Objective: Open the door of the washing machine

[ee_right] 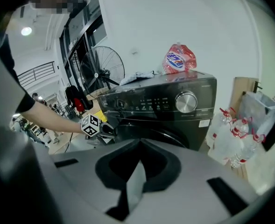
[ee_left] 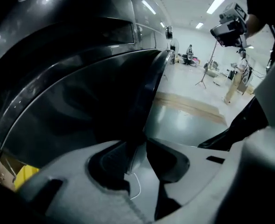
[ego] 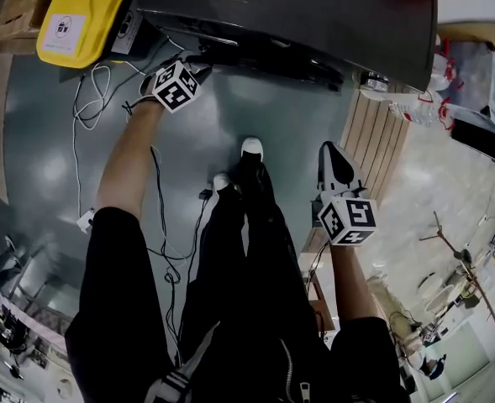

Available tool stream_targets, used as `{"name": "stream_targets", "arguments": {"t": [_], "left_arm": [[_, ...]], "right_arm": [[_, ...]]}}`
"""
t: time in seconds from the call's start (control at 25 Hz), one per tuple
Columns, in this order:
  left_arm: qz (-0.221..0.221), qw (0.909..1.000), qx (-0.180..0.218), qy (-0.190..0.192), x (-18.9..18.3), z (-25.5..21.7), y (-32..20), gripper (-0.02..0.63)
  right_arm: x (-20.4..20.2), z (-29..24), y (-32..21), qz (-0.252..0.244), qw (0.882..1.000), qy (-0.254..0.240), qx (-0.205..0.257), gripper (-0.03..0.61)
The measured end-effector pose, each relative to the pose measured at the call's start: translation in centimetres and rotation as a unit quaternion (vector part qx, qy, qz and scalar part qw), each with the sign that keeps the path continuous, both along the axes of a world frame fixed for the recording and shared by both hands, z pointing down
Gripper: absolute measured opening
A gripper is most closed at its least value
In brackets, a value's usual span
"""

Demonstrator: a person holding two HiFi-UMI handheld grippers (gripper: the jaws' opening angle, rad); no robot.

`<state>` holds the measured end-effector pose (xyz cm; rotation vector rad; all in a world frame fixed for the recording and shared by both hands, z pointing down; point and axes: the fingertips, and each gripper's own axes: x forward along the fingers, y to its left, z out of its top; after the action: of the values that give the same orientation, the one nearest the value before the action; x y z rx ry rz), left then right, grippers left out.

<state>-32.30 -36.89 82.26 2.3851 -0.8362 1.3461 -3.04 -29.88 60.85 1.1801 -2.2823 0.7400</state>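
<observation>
Left gripper (ee_left: 138, 149): clamped on the rim of the washing machine door (ee_left: 81, 111), seen upper left in the head view.
Right gripper (ee_right: 138, 143): jaws pressed together, nothing held, right of centre.

One washing machine (ee_right: 165, 111) is counted, with one door (ee_left: 81, 120) and one round dial (ee_right: 186, 101). Two claws are counted, the left claw (ee_left: 138, 148) and the right claw (ee_right: 138, 143), and two marker cubes are seen, one (ego: 176, 86) on each (ego: 348, 219). One red-and-white packet (ee_right: 180, 59) is counted on the machine's top. At least three red-capped bottles (ee_right: 230, 141) can be made out beside it; an exact number cannot be told. One standing fan (ee_right: 102, 71) and one yellow bag (ego: 83, 15) are counted. Two white-toed shoes are seen, one (ego: 251, 148) and another (ego: 221, 180).
</observation>
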Motion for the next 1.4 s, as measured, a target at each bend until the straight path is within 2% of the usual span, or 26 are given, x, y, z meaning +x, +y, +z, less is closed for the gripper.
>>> {"name": "stream_targets", "arguments": {"t": [0.32,0.64,0.8,1.08,1.2,1.4], "left_arm": [[0.032,0.9993,0.007,-0.020,0.3,0.1,1.3,0.098],[-0.001,0.9999,0.004,0.013,1.0,0.2,5.6,0.091],[-0.022,0.9992,-0.003,0.035,2.2,0.4,9.8,0.084],[-0.017,0.9965,-0.017,0.080,6.7,0.5,18.0,0.071],[-0.041,0.9935,-0.021,0.104,8.9,0.3,21.3,0.072],[-0.085,0.9888,-0.015,0.122,13.2,0.3,25.6,0.071]], "right_arm": [[2.0,1.3,1.2,0.018,1.000,-0.003,-0.011,0.003],[2.5,1.1,3.3,0.040,0.999,-0.013,-0.001,0.003],[2.5,0.7,6.1,0.051,0.999,-0.017,0.007,0.003],[3.9,-1.4,12.5,0.078,0.997,-0.010,0.028,0.003],[5.0,-2.0,15.7,0.092,0.995,-0.001,0.025,0.003],[8.1,-2.8,19.8,0.118,0.993,0.011,0.018,0.003]]}}
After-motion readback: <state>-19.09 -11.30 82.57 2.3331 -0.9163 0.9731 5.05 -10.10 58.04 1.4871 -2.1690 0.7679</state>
